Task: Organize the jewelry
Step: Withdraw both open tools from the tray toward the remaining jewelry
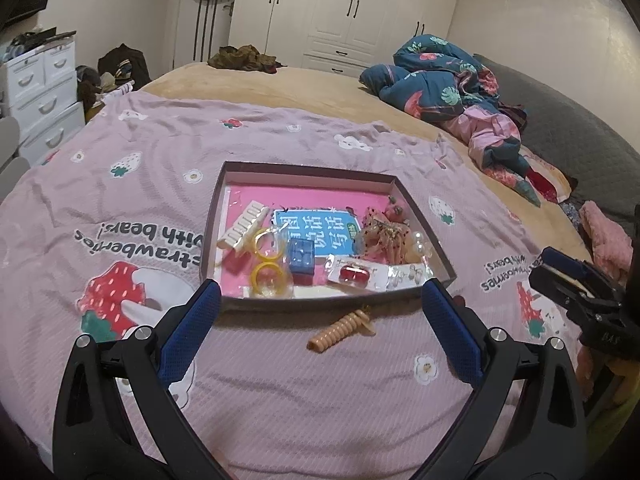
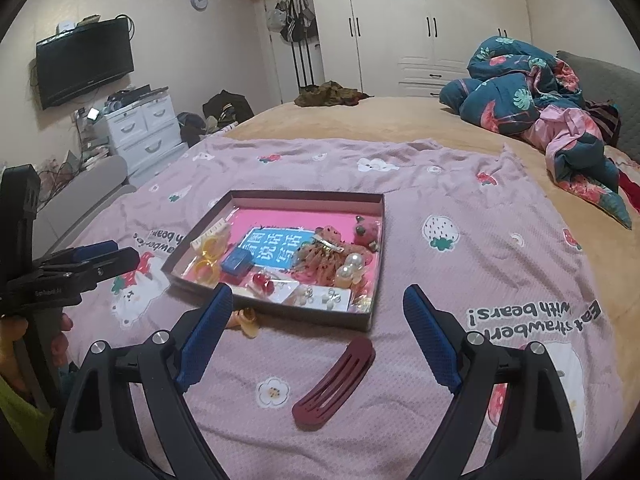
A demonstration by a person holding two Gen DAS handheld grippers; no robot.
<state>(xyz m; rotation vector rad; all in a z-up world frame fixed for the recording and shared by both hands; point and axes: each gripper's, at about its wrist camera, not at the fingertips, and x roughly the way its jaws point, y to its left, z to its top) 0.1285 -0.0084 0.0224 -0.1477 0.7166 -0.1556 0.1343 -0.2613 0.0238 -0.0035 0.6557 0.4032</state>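
Observation:
A shallow box (image 1: 432, 224) (image 2: 276, 311) with a pink floor lies on the pink bedspread, holding yellow rings (image 1: 267, 276), a white comb clip (image 1: 242, 227), a small blue case (image 1: 301, 258), red earrings on a card (image 1: 354, 274), pearls and frilly hair pieces. A tan spiral hair tie (image 1: 340, 330) (image 2: 245, 320) lies on the cloth just in front of the box. A dark red hair clip (image 2: 334, 382) lies nearer, between my right gripper's fingers. My left gripper (image 1: 322, 294) stands open over the box's front edge, empty. My right gripper (image 2: 318, 300) is open too, nothing touching its pads.
The bedspread (image 1: 120, 208) covers a tan bed. A crumpled blue floral quilt (image 1: 444, 76) lies at the far right, dark clothes (image 1: 244, 56) at the far edge. White drawers (image 2: 140, 128) and a wall television (image 2: 84, 62) stand to the left, wardrobes (image 2: 432, 20) behind.

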